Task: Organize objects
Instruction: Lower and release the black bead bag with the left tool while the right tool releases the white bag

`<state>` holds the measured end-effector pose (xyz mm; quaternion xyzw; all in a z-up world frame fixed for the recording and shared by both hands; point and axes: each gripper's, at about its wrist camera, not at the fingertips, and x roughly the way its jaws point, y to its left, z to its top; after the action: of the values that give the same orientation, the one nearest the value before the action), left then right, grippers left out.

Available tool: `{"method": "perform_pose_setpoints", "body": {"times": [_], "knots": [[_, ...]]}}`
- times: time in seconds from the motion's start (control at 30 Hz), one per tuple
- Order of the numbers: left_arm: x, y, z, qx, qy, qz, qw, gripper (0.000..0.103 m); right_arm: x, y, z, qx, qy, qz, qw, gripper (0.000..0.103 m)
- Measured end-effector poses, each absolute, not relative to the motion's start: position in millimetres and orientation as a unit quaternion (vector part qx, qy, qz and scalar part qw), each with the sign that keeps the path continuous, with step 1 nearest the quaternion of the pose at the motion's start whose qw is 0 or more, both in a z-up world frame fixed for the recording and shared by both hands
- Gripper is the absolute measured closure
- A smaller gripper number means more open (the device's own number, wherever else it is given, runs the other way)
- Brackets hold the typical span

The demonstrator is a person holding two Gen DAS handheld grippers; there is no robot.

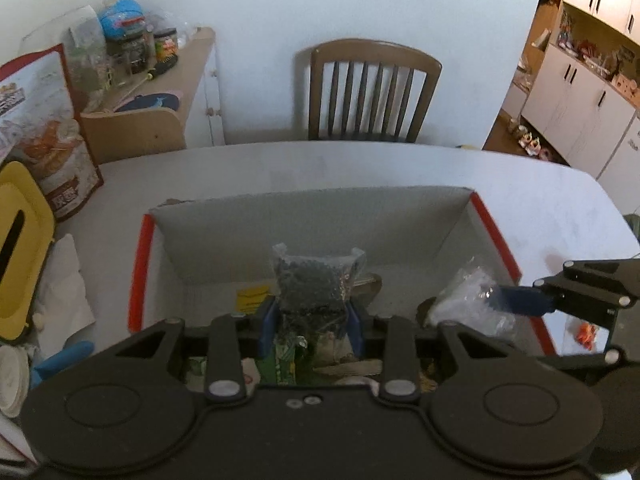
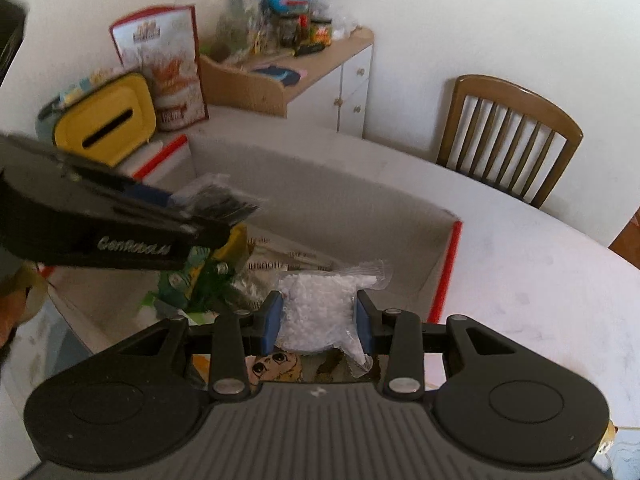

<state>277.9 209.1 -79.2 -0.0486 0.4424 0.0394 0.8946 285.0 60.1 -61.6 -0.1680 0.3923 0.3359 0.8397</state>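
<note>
Two grippers are over the open box (image 1: 494,232) on the white table (image 1: 540,200). The left gripper (image 1: 312,322) is clenched on a black bag (image 1: 314,284), held above the box's near part. The right gripper (image 2: 318,322) grasps a white bag (image 2: 320,310) at the right side of the box. Packets (image 2: 200,280) lie inside. A chair (image 1: 370,92) stands at the far side.
</note>
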Motion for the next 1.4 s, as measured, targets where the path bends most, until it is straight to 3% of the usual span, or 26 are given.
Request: {"method": "perform_pose_setpoints", "body": {"times": [0.33, 1.13, 1.4], "knots": [[292, 199, -99, -0.039, 0.460, 0.028, 0.887, 0.069, 287, 71, -95, -0.174, 0.423, 0.334, 0.824, 0.066], [299, 191, -126, -0.016, 0.500, 0.017, 0.866, 0.066, 281, 80, -108, -0.187, 0.446, 0.348, 0.803, 0.065], [295, 192, -122, -0.025, 0.498, 0.018, 0.866, 0.056, 277, 75, -95, -0.182, 0.434, 0.353, 0.809, 0.044]]}}
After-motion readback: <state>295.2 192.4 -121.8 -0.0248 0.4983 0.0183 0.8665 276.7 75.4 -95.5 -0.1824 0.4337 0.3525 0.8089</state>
